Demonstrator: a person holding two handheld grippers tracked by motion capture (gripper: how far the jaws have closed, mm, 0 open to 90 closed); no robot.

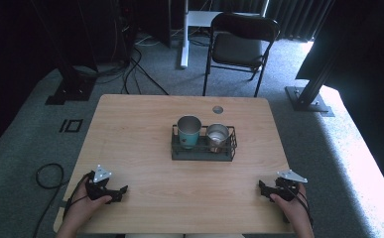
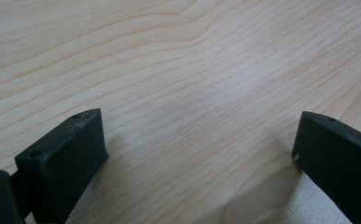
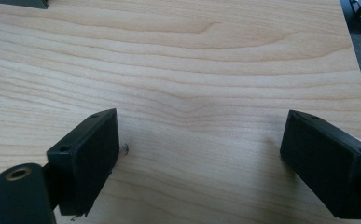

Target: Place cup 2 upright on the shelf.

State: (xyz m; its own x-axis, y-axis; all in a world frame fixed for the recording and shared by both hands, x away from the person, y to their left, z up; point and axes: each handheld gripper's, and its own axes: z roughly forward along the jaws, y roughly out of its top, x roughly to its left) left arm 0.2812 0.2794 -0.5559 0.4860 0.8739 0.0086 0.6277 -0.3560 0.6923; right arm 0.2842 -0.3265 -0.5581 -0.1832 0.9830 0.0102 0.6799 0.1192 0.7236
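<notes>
Standing upright in dark wire basket, teal cup, steel cup, both grippers' fingers spread, empty.

A wire tray sits on the table, about midway across and a little toward the far edge. Inside the tray stand two cups side by side: one cup in its left half, the other cup in its right half, close together. Behind the tray, near the table's far edge, is a small round hole. Well in front of the tray, by the near edge, the left gripper rests to the tray's left and the right gripper to its right. Beyond the table, behind the tray, a chair stands on the floor.
</notes>
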